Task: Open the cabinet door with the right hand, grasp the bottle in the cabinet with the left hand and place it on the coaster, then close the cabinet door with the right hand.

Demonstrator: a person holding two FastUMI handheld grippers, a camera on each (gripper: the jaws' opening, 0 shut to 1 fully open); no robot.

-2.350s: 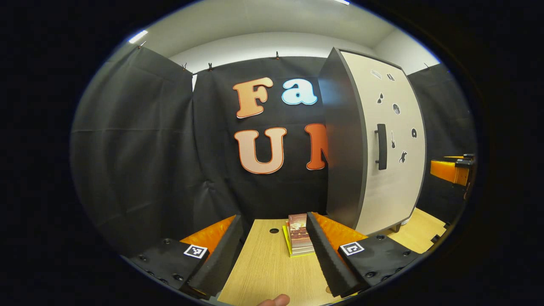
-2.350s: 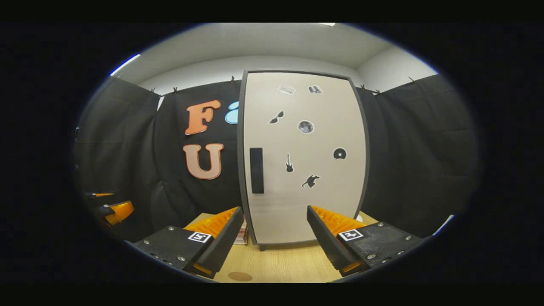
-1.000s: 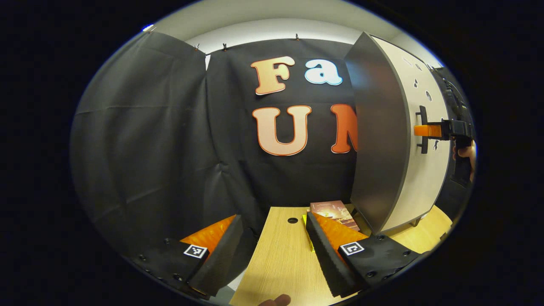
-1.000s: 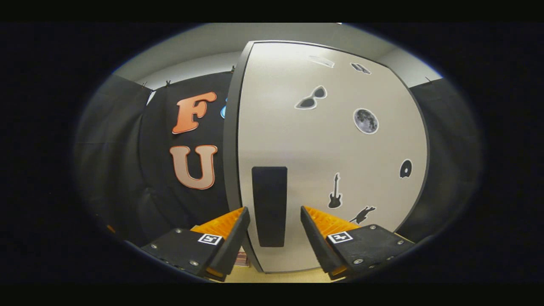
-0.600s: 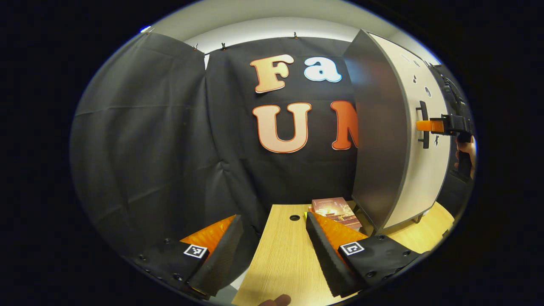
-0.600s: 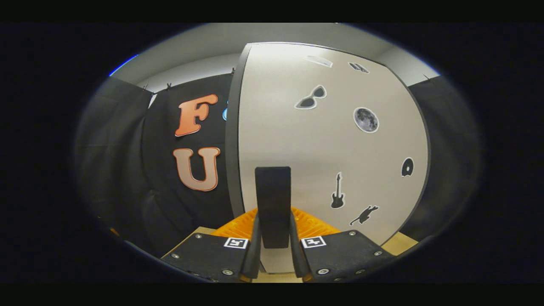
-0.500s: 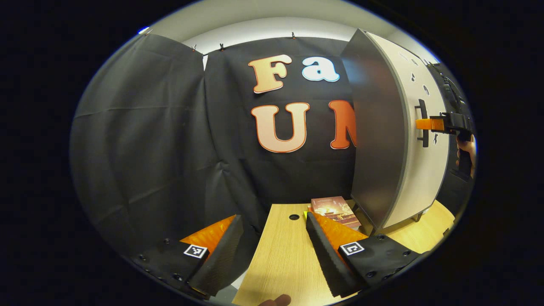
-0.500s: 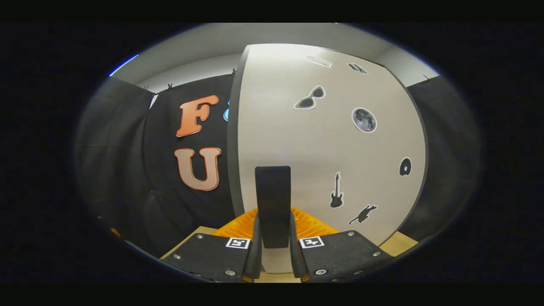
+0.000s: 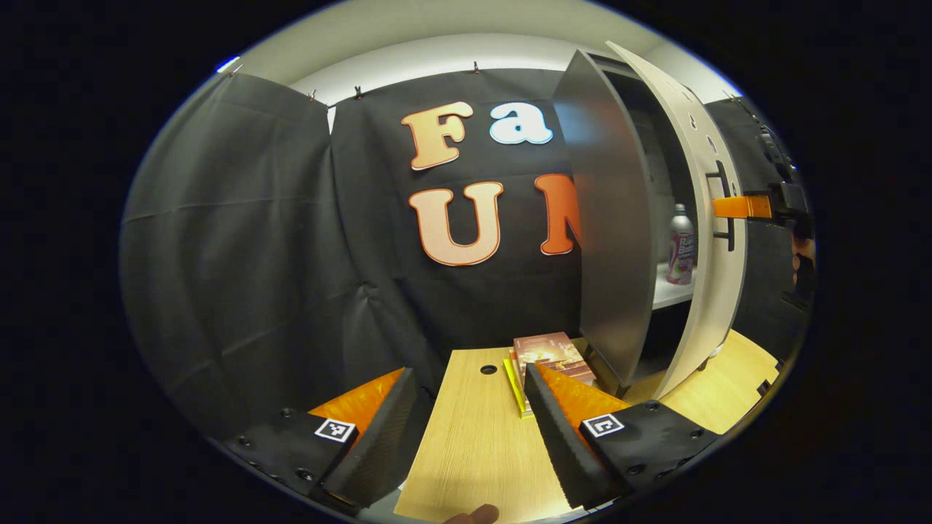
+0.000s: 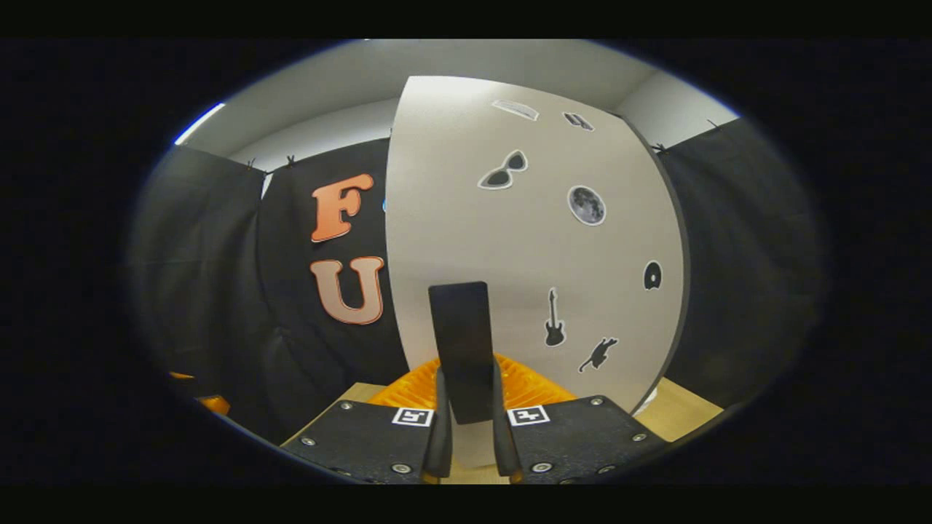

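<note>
The tall cabinet (image 9: 608, 218) stands at the right of the left gripper view, and its pale door (image 9: 710, 240) (image 10: 539, 255) with dark stickers is swung partly open. Through the gap a pink-labelled bottle (image 9: 681, 246) stands upright on a white shelf (image 9: 670, 287) inside. My right gripper (image 10: 470, 422) is shut on the door's dark vertical handle (image 10: 460, 342); in the left gripper view that gripper (image 9: 735, 207) is at the handle (image 9: 721, 211), with a hand behind it. My left gripper (image 9: 470, 422) hangs open over the wooden table (image 9: 473, 451), well left of the cabinet, holding nothing.
A small stack of books (image 9: 542, 353) lies on the table beside the cabinet's foot, just past my left gripper's right finger. A round cable hole (image 9: 488, 369) sits in the tabletop near its far edge. Black cloth walls close off the back and left.
My right gripper closed on the handle and has pulled the door outward; the bottle and shelf now show through the gap. The left gripper stayed open and shifted only slightly.
</note>
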